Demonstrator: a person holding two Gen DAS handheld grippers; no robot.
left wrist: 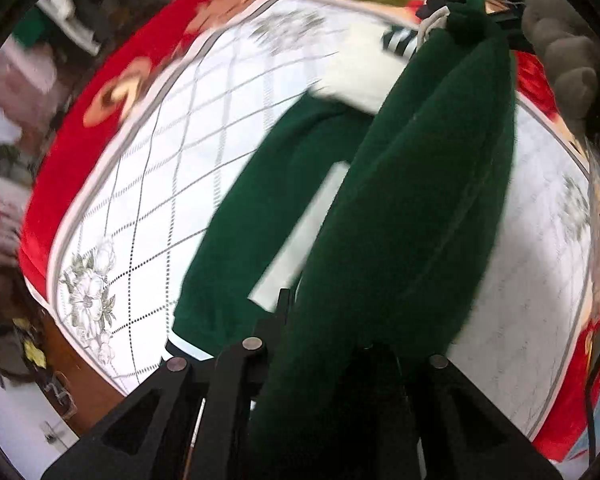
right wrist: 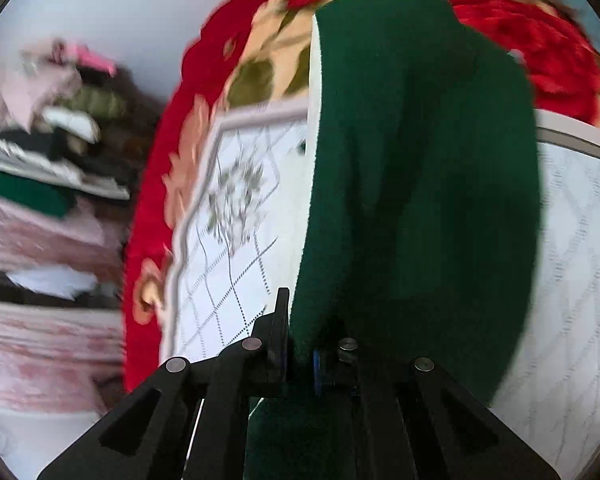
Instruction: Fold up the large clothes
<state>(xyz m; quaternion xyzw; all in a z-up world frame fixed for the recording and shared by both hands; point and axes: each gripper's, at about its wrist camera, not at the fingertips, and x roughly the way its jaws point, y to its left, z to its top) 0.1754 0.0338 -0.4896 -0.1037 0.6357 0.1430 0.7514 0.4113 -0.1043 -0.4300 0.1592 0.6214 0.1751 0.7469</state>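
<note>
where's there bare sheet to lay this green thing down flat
The widest bare stretch is the white quilted sheet, between the red floral blanket border and the green garment. A narrower strip lies on the garment's other side toward the red edge. The middle is crowded by the hanging garment, pinched by the left tool and right tool.

A home bedroom: quilted mattress (left wrist: 148, 184), red floral blanket (right wrist: 260, 64).

Green garment (left wrist: 236, 216) on white quilted bed (left wrist: 148, 184).
</note>
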